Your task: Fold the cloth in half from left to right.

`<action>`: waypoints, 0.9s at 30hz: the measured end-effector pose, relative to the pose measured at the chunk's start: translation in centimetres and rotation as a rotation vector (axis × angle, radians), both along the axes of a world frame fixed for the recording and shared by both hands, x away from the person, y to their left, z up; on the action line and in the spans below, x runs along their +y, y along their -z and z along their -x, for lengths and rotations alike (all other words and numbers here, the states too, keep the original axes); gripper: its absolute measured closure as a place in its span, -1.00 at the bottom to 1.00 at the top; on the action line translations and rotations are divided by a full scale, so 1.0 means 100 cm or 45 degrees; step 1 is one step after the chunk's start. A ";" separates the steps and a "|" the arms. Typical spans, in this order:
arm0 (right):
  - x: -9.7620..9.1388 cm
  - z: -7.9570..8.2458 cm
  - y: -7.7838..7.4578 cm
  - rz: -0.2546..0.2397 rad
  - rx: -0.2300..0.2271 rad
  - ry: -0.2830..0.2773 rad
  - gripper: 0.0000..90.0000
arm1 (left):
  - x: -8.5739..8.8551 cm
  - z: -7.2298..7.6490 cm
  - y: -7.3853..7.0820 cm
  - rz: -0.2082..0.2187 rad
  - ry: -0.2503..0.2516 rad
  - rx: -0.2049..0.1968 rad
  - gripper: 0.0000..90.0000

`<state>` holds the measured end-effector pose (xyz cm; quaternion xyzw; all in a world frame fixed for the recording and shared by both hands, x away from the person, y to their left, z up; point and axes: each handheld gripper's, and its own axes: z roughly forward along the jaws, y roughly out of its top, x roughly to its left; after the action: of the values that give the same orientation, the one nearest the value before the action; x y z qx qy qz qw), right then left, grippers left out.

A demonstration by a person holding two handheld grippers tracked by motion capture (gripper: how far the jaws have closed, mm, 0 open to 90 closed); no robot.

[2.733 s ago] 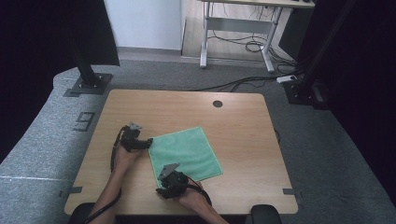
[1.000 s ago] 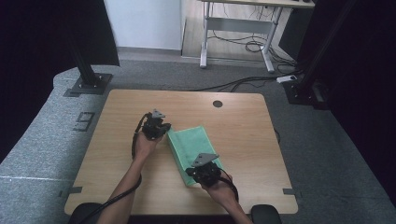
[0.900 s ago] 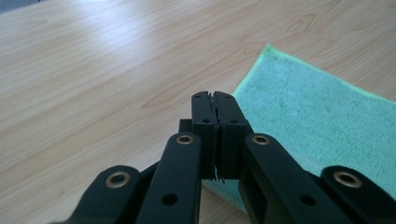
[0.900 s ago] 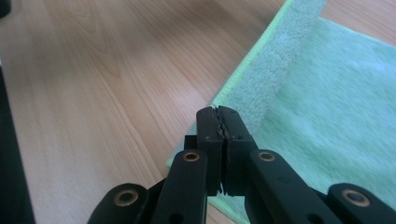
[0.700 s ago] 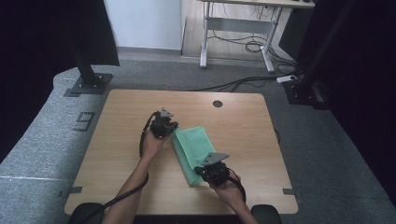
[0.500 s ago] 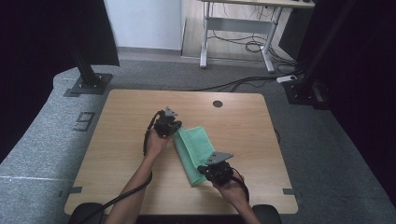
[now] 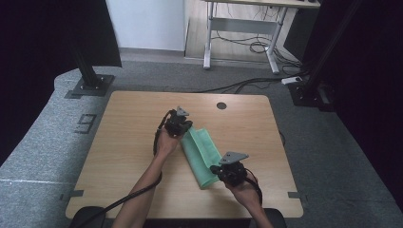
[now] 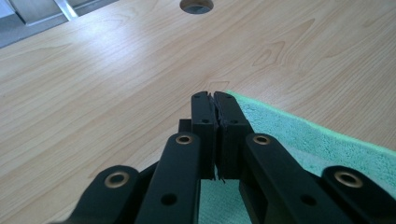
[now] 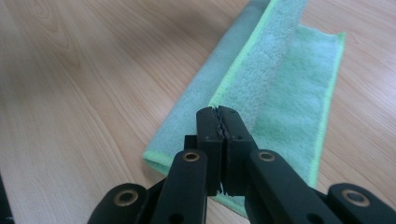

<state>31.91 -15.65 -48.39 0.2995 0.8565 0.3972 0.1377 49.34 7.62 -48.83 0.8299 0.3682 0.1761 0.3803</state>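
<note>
Both claws were clamped on the green cloth [image 7: 199, 153], left claw [image 7: 184, 127] at its far end, right claw [image 7: 219, 170] near; uneven pulling could skew the fold on the surface [image 7: 128, 137].

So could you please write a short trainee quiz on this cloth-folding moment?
1. True or false: the green cloth lies spread flat in one layer.
2. Which end of the cloth is the left gripper at? A) far end B) near end C) neither
3. How do the right gripper's jaws stand?

Key: 1. False; one part is folded over the rest. 2. A. 3. Shut, at the cloth's near end; whether they pinch an edge is hard to tell.
</note>
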 end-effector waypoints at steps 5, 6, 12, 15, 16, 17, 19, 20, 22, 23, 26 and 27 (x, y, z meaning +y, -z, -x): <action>-0.010 -0.004 0.004 0.006 0.016 0.023 0.94 | -0.008 -0.004 0.007 -0.021 0.007 0.013 0.92; -0.012 -0.005 0.005 0.008 0.017 0.027 0.94 | -0.009 -0.005 0.009 -0.026 0.006 0.016 0.92; -0.020 -0.010 0.016 0.026 0.048 0.052 0.94 | -0.020 -0.009 0.018 -0.050 0.018 0.034 0.91; -0.025 -0.012 0.024 0.032 0.072 0.069 0.94 | -0.024 -0.010 0.023 -0.060 0.022 0.040 0.89; -0.026 -0.012 0.026 0.036 0.079 0.072 0.94 | -0.026 -0.010 0.024 -0.066 0.024 0.042 0.88; -0.027 -0.013 0.029 0.036 0.086 0.077 0.94 | -0.026 -0.010 0.025 -0.076 0.027 0.045 0.87; -0.029 -0.014 0.033 0.040 0.098 0.081 0.93 | -0.028 -0.011 0.028 -0.080 0.024 0.052 0.86; -0.029 -0.014 0.035 0.041 0.105 0.083 0.93 | -0.028 -0.011 0.030 -0.082 0.021 0.054 0.85; -0.030 -0.015 0.036 0.045 0.110 0.088 0.93 | -0.029 -0.012 0.032 -0.080 0.018 0.056 0.82; -0.031 -0.016 0.037 0.044 0.112 0.088 0.93 | -0.029 -0.012 0.033 -0.081 0.016 0.053 0.78; -0.033 -0.017 0.037 0.044 0.110 0.101 0.90 | -0.030 -0.012 0.032 -0.067 -0.015 0.028 0.49; -0.034 -0.017 0.037 0.048 0.107 0.108 0.86 | -0.030 -0.012 0.032 -0.065 -0.021 0.025 0.38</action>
<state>33.63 -19.03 -52.09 0.3494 0.8554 0.3617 0.1239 50.56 4.67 -52.00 0.8379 0.3741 0.1806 0.3539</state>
